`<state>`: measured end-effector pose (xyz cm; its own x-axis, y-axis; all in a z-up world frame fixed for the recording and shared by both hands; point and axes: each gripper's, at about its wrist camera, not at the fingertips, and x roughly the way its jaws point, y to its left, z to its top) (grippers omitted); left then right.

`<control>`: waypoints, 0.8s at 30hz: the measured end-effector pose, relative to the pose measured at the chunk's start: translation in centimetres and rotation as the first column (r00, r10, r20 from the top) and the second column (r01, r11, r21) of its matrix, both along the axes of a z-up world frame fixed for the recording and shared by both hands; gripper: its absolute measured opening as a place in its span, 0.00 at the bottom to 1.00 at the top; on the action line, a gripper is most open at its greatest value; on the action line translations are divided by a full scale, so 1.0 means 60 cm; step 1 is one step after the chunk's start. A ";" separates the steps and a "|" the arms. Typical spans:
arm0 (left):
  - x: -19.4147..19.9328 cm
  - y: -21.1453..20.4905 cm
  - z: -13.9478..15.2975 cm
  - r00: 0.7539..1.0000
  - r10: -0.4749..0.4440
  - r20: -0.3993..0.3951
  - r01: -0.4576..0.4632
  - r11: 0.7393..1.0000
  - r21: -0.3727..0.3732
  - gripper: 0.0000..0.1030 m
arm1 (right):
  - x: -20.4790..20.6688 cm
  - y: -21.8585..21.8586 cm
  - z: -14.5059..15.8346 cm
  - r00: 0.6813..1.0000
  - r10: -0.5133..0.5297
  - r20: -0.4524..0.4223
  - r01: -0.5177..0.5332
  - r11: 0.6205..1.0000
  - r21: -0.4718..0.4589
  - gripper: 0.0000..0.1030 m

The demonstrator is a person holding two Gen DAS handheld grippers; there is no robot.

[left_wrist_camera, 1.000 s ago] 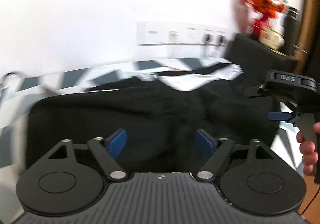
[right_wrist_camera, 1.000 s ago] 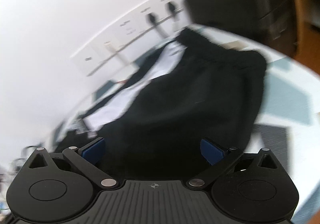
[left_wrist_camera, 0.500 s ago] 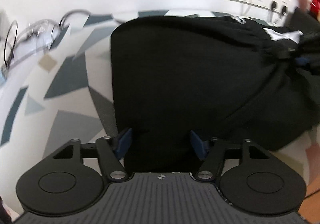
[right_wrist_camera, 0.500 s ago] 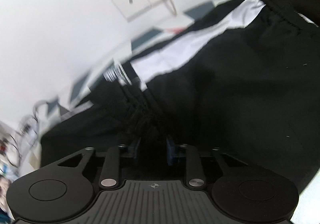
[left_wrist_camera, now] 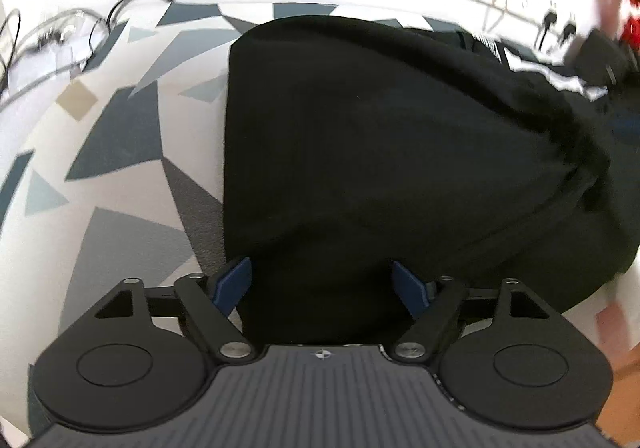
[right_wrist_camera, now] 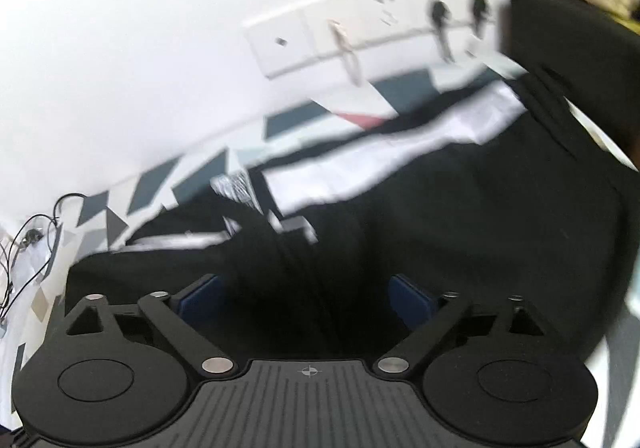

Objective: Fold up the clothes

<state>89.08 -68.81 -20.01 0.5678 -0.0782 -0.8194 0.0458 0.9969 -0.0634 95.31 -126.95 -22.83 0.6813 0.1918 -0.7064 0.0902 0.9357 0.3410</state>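
The black garment (left_wrist_camera: 380,151) lies on the patterned tabletop (left_wrist_camera: 120,151), already doubled over, with a straight clean edge on its left side and a bunched, gathered hem curving down its right. It looks like black trousers or shorts with a white stripe (right_wrist_camera: 380,163) along one side, though I cannot tell which. The cloth is matte, soft and thick enough to hold a rounded fold.

I judge I am between folds: one fold is laid and both tools have just let go. My left gripper (left_wrist_camera: 324,284) sits over the near corner of the cloth, its jaws just reopened and spread wide, fabric lying between the blue pads (left_wrist_camera: 234,282) but not pinched. My right gripper (right_wrist_camera: 304,300) hovers over the crumpled middle, where the drawstring area is blurred; its jaws have also just swung apart and nothing is clamped.

Next I would need to pick fresh edges, probably the near hem with the left and the gathered side with the right, pinching both layers together so the stack doesn't slide apart.

Beyond the cloth, cables (left_wrist_camera: 60,35) trail at the table's far left, and wall sockets (right_wrist_camera: 360,35) line the white wall.
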 end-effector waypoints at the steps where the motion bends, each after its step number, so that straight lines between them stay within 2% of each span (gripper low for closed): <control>1: 0.001 -0.006 -0.002 1.000 -0.005 -0.001 0.005 1.000 0.020 0.82 | 0.016 0.007 -0.004 1.000 0.011 0.004 -0.011 1.000 0.001 0.90; 4: 0.010 -0.012 -0.004 1.000 0.007 -0.014 -0.006 1.000 0.029 0.85 | 0.074 0.033 -0.036 0.997 0.052 -0.053 -0.052 0.999 -0.003 0.88; 5: 0.013 -0.013 -0.005 1.000 0.007 -0.019 -0.007 0.999 0.032 0.85 | 0.091 0.042 -0.046 0.996 0.066 -0.067 -0.067 0.998 -0.013 0.63; 6: 0.015 -0.015 -0.005 1.000 0.003 -0.024 -0.002 0.999 0.042 0.86 | 0.108 0.046 -0.056 0.994 0.080 -0.070 -0.083 0.996 -0.031 0.32; 8: 0.018 -0.021 -0.006 1.000 -0.016 -0.026 0.018 0.998 0.067 0.87 | 0.136 0.043 -0.066 0.996 0.059 -0.069 -0.061 0.998 -0.025 0.30; 11: 0.022 -0.026 -0.007 1.000 -0.013 -0.027 0.014 0.998 0.067 0.87 | 0.161 0.027 -0.080 0.996 -0.001 -0.086 0.005 0.999 0.046 0.30; 13: 0.025 -0.029 -0.007 0.999 -0.001 -0.033 0.003 0.997 0.071 0.89 | 0.163 0.027 -0.088 0.997 -0.003 -0.072 0.007 0.999 0.052 0.32; 14: 0.026 -0.030 -0.007 0.999 0.005 -0.036 -0.003 0.997 0.072 0.89 | 0.163 0.026 -0.092 0.998 0.000 -0.066 0.004 0.999 0.053 0.38; 15: 0.027 -0.030 -0.006 0.999 0.011 -0.039 -0.008 0.998 0.069 0.89 | 0.162 0.021 -0.094 0.998 -0.009 -0.066 0.013 0.998 0.062 0.56; 16: 0.028 -0.030 -0.005 0.999 0.017 -0.045 -0.014 0.998 0.065 0.90 | 0.158 0.009 -0.094 0.997 -0.027 -0.074 0.034 0.996 0.085 0.65; 17: 0.028 -0.030 -0.003 0.998 0.021 -0.056 -0.018 0.998 0.064 0.90 | 0.149 -0.008 -0.090 0.996 -0.044 -0.079 0.054 0.991 0.125 0.68; 18: 0.031 -0.030 0.001 0.997 0.024 -0.072 -0.019 0.998 0.067 0.89 | 0.137 -0.026 -0.084 0.995 -0.063 -0.080 0.075 0.984 0.160 0.61; 19: 0.035 -0.031 0.009 0.996 0.025 -0.087 -0.019 0.997 0.071 0.84 | 0.120 -0.046 -0.073 0.994 -0.087 -0.069 0.098 0.979 0.179 0.58; 21: 0.043 -0.037 0.036 0.997 0.018 -0.075 -0.014 0.999 0.043 0.81 | 0.073 -0.091 -0.051 0.986 -0.162 -0.031 0.165 0.969 0.183 0.65; 24: 0.059 -0.054 0.082 1.000 0.008 -0.008 -0.008 1.000 -0.030 0.82 | -0.007 -0.159 -0.038 0.958 -0.287 0.007 0.284 0.951 0.124 0.76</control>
